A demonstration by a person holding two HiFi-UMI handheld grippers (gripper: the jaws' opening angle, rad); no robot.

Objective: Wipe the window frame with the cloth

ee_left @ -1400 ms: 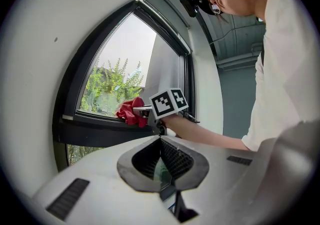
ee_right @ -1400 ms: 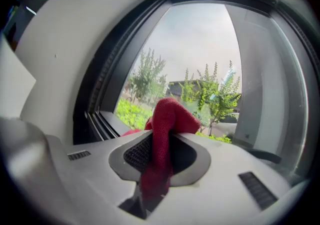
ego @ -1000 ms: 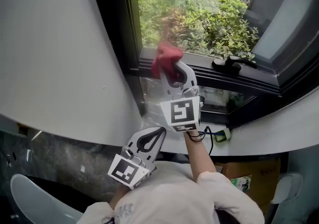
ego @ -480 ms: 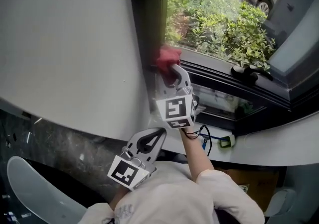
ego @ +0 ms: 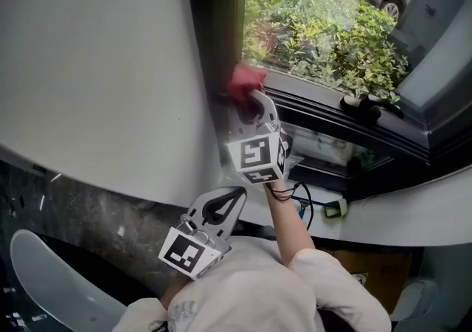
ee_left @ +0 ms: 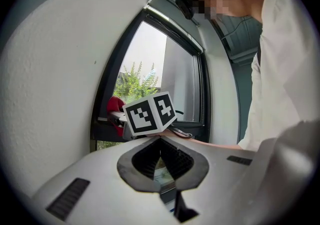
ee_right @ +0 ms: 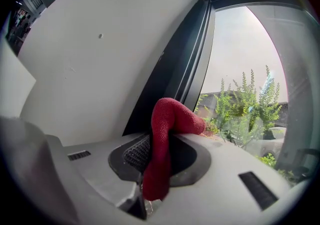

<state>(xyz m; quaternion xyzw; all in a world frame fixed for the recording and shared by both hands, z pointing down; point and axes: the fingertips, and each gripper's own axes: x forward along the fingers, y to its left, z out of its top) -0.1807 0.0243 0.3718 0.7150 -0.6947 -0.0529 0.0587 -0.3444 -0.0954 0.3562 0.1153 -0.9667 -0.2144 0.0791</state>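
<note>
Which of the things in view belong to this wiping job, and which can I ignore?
Part of the job:
- red cloth, clamped in the right gripper
- dark window frame, with the cloth at its lower left corner

Just lying about:
- left gripper, shut, empty, held low
- black window handle
- small plug and cable on the white sill

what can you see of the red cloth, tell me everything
The red cloth looks like soft knitted or terry fabric, bunched into a folded wad. The right hand-held gripper is shut on it: one end hangs down between the jaws, the other bulges past their tips. That bulge seems pressed against the dark window frame at its lower left corner.
</note>
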